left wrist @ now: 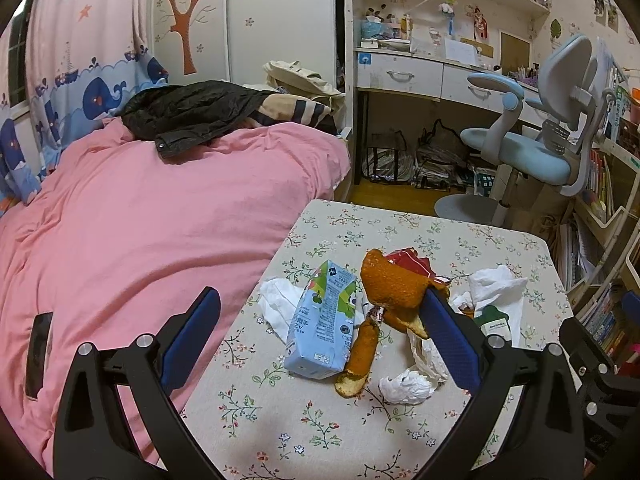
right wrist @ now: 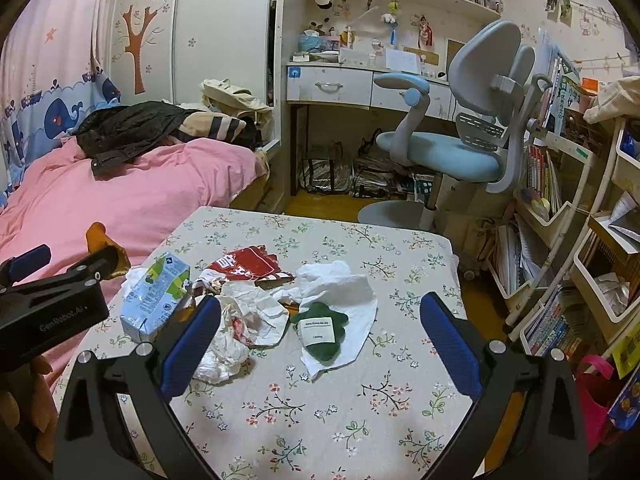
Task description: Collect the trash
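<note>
With both the left gripper (left wrist: 320, 322) and right gripper (right wrist: 320, 326) held wide, the orange peel (left wrist: 394, 286) at frame centre is judged next for grasping, closure being required.

The left wrist view looks from the near-left corner of the bench (left wrist: 400, 420), over its own fingers (left wrist: 452, 340), forward and slightly down, close to the trash; the bed (left wrist: 140, 220) fills its left half. The right wrist view sits further right, above the near edge of the bench (right wrist: 320, 420), facing the same way, with the shelf (right wrist: 560, 208) on its right. Both share the bench top, the carton (left wrist: 320, 320) (right wrist: 154, 296), the bed (right wrist: 120, 192), the desk (left wrist: 400, 74) (right wrist: 332, 84) and the chair (left wrist: 540, 136) (right wrist: 460, 136). The right view also catches the left gripper (right wrist: 68, 262) at its left edge.
</note>
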A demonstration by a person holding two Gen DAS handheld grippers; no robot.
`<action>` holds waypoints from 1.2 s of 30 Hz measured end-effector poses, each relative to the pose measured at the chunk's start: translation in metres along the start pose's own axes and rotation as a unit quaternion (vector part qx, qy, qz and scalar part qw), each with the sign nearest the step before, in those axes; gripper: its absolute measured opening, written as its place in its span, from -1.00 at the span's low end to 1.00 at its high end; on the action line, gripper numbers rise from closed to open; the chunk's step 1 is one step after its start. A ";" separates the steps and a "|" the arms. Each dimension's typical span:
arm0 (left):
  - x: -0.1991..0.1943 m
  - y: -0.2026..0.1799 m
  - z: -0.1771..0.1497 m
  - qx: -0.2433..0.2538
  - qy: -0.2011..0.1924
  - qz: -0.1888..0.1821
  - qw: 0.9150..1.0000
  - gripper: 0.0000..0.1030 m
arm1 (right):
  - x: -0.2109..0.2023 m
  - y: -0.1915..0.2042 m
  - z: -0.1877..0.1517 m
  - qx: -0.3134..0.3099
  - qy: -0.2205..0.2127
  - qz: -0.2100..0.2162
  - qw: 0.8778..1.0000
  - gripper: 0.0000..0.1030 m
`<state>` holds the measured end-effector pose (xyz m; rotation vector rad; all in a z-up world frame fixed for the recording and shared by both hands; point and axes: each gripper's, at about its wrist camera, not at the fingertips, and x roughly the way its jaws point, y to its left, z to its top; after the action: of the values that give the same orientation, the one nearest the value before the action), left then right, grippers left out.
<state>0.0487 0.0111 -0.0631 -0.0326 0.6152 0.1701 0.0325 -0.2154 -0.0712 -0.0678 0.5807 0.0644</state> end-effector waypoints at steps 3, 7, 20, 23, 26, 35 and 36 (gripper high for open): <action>0.000 0.000 0.000 0.000 0.001 0.000 1.000 0.87 | 0.000 0.000 0.000 0.000 0.000 0.000 1.000 0.86; 0.000 0.000 0.000 -0.001 0.000 0.000 1.000 0.87 | 0.001 -0.001 -0.001 0.001 0.000 -0.002 1.000 0.86; 0.003 0.002 0.003 0.005 0.007 0.001 1.000 0.87 | 0.002 -0.002 -0.002 0.001 0.002 -0.004 1.000 0.86; 0.004 0.006 0.004 0.002 0.011 0.001 1.000 0.87 | 0.004 -0.004 -0.003 0.006 0.007 -0.001 1.000 0.86; 0.007 0.009 0.005 0.006 0.018 0.002 1.000 0.87 | 0.004 -0.006 -0.003 0.009 0.009 0.000 1.000 0.86; 0.008 0.015 0.007 0.003 0.025 0.002 1.000 0.87 | 0.005 -0.002 -0.006 -0.001 0.012 0.003 1.000 0.86; 0.008 0.014 0.007 0.006 0.025 0.002 1.000 0.87 | 0.005 -0.002 -0.006 -0.002 0.012 0.004 1.000 0.86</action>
<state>0.0570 0.0264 -0.0617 -0.0232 0.6661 0.1702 0.0339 -0.2173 -0.0790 -0.0705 0.6054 0.0722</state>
